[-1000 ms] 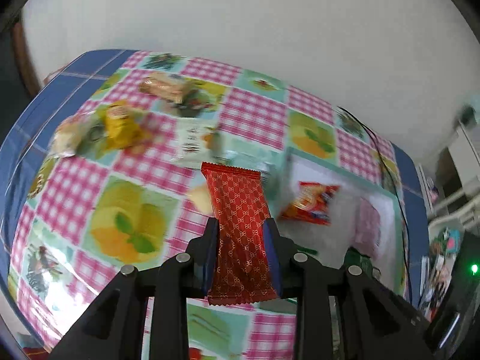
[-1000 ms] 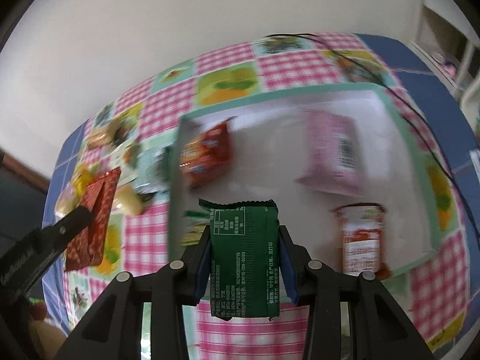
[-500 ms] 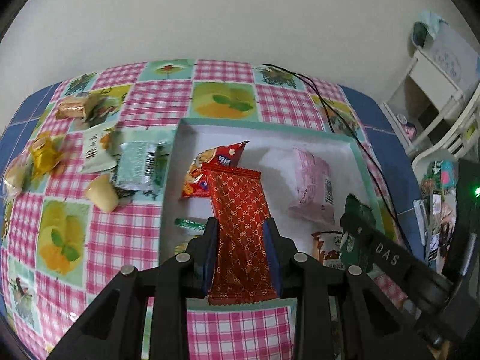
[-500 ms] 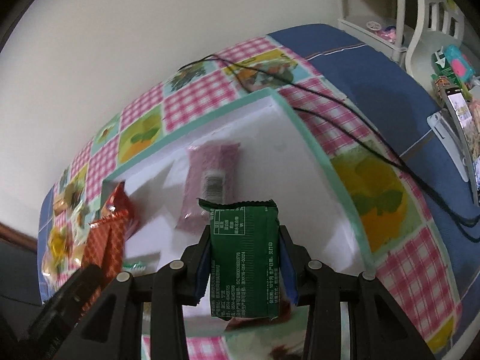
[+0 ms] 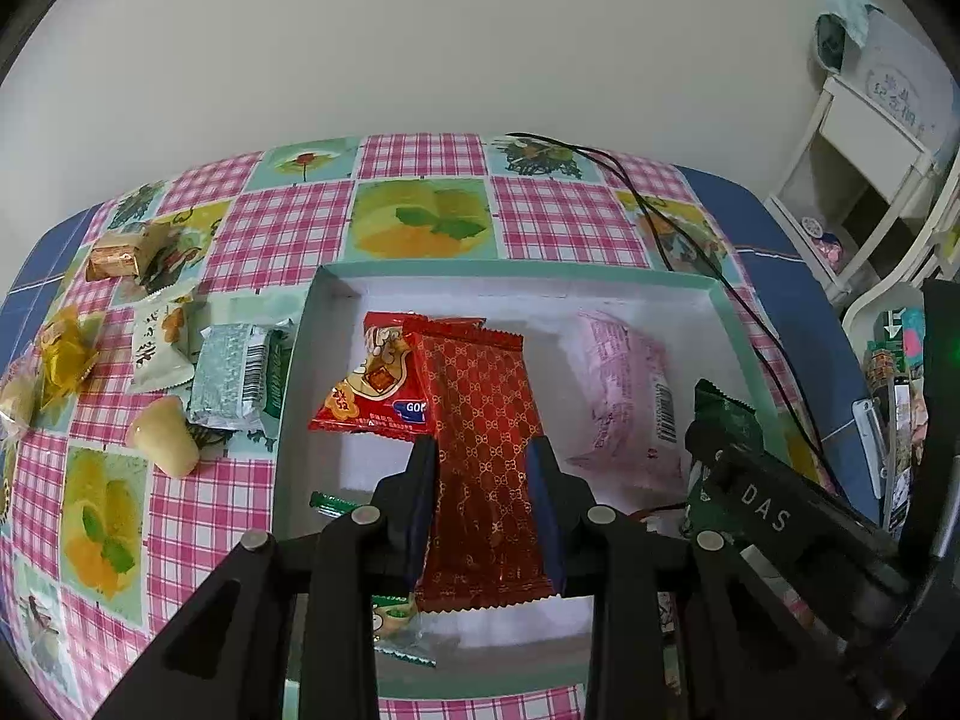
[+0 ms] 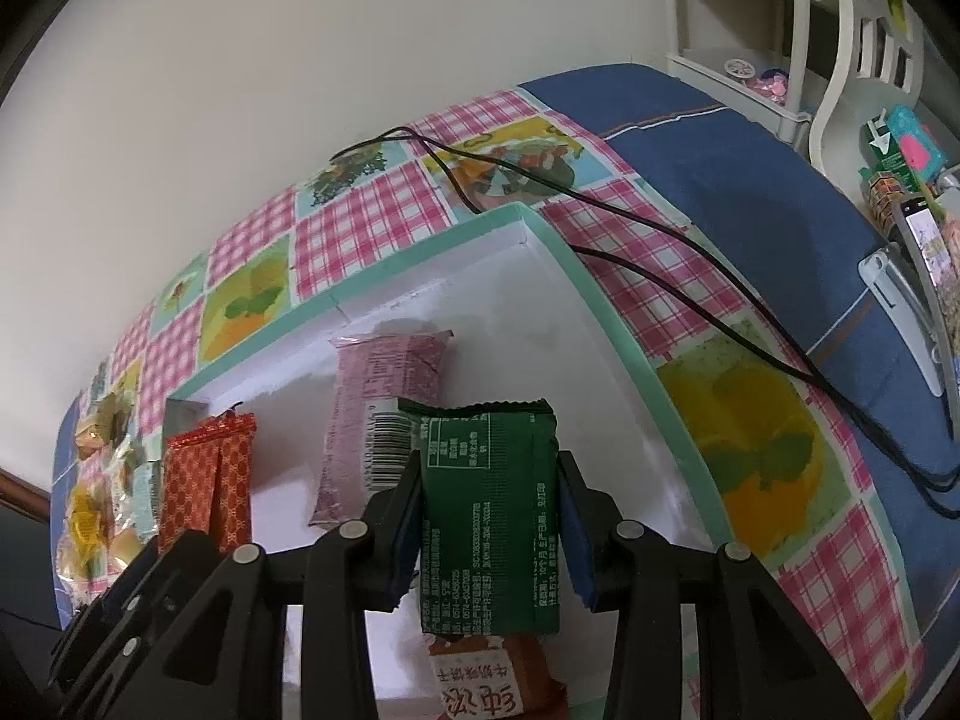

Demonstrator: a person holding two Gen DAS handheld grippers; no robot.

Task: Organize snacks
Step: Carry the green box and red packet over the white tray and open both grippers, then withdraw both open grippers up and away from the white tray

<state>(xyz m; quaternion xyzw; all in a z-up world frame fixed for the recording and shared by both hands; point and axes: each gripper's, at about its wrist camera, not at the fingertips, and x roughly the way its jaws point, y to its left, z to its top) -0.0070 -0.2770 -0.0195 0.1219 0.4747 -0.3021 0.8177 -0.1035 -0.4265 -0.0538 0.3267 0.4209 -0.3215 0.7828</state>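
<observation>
My left gripper point(image 5: 483, 456) is shut on a red patterned snack bar point(image 5: 480, 438) and holds it above the white tray with a teal rim point(image 5: 516, 267). My right gripper point(image 6: 487, 483) is shut on a green snack packet point(image 6: 489, 516), over the tray's right part point(image 6: 594, 294). In the tray lie a red snack bag point(image 5: 366, 384), a pink packet point(image 5: 627, 396), and small wrapped snacks near the front. The right gripper and green packet also show in the left wrist view point(image 5: 723, 420). The red bar shows in the right wrist view point(image 6: 207, 480).
Several loose snacks lie on the checked tablecloth left of the tray: a silver-green packet point(image 5: 240, 375), a white packet point(image 5: 159, 342), a jelly cup point(image 5: 163, 435), a yellow candy point(image 5: 66, 354), a brown bar point(image 5: 120, 255). A black cable point(image 5: 678, 228) runs along the tray's right side. White shelves point(image 5: 870, 138) stand at right.
Both grippers have swung right and come over the tray with their snacks still held. The left view has shifted from the loose snacks to the tray.
</observation>
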